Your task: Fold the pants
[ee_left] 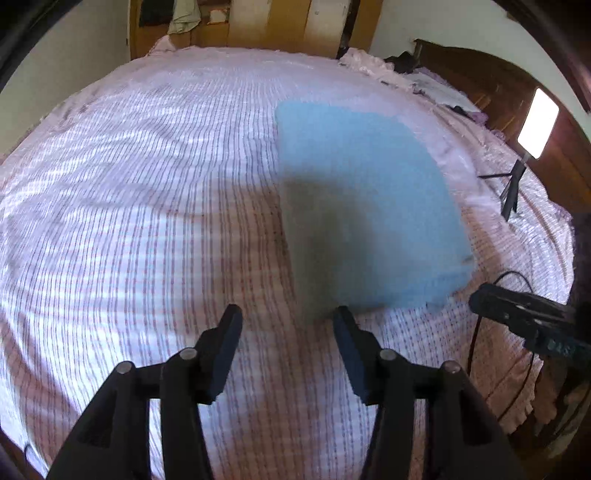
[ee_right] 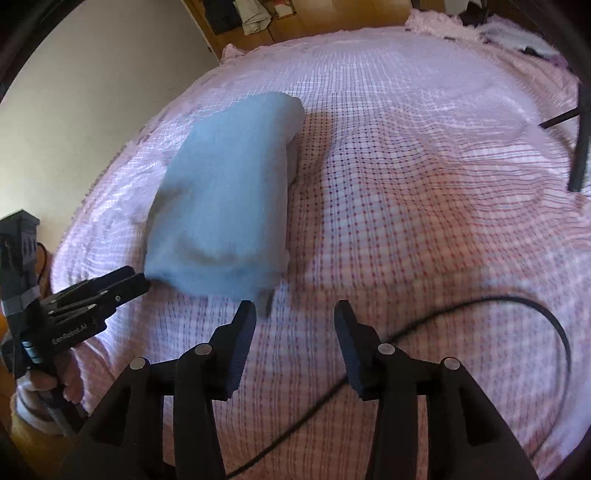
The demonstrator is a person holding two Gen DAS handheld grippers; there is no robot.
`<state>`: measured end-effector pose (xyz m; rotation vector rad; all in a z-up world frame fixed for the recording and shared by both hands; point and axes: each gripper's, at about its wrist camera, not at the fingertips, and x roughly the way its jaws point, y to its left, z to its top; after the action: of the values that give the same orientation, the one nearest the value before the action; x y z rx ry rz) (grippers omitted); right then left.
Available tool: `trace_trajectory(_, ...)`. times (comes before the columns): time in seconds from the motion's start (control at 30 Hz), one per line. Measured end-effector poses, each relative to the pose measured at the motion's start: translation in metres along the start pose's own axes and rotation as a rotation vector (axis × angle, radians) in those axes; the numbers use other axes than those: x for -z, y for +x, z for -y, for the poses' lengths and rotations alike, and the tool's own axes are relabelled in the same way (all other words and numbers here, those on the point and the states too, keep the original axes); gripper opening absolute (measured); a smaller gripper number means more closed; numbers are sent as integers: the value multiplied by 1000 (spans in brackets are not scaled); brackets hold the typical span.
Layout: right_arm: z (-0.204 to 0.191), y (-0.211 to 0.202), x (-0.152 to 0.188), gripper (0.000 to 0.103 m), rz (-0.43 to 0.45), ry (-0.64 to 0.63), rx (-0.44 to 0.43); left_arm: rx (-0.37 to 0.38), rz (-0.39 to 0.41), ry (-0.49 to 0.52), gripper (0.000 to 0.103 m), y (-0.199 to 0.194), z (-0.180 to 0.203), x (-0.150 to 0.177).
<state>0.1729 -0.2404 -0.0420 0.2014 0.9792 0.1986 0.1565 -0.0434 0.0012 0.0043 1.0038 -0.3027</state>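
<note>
The light blue pants (ee_left: 365,206) lie folded into a compact bundle on the pink checked bedspread (ee_left: 147,192). In the right wrist view the pants (ee_right: 225,195) lie at the left of the bed. My left gripper (ee_left: 286,321) is open and empty, just short of the bundle's near edge. My right gripper (ee_right: 293,314) is open and empty, just to the right of the bundle's near corner. The left gripper also shows in the right wrist view (ee_right: 125,286), next to the bundle's near left corner. The right gripper shows at the right edge of the left wrist view (ee_left: 484,299).
A black cable (ee_right: 480,306) runs across the bedspread (ee_right: 424,184) behind my right gripper. A lit lamp panel on a small tripod (ee_left: 535,129) stands at the right bed edge. A wooden headboard (ee_left: 480,81) and crumpled cloth (ee_left: 369,61) are at the far right. A wardrobe (ee_left: 288,22) stands behind the bed.
</note>
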Motion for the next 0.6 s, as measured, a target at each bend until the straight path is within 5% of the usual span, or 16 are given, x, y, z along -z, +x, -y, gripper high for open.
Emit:
trace_trajectory(0.1, -9, -6, 12, 58, 46, -24, 29, -4, -8, 7, 65, 2, 10, 11)
trace_trajectory(0.17, -14, -3, 18, 70, 66, -35, 49, -13, -16, -4, 86, 6, 14, 18)
trace_trajectory(0.6, -23, 25, 40, 84, 111, -49, 146, -105, -21, -11, 95, 24, 29, 31)
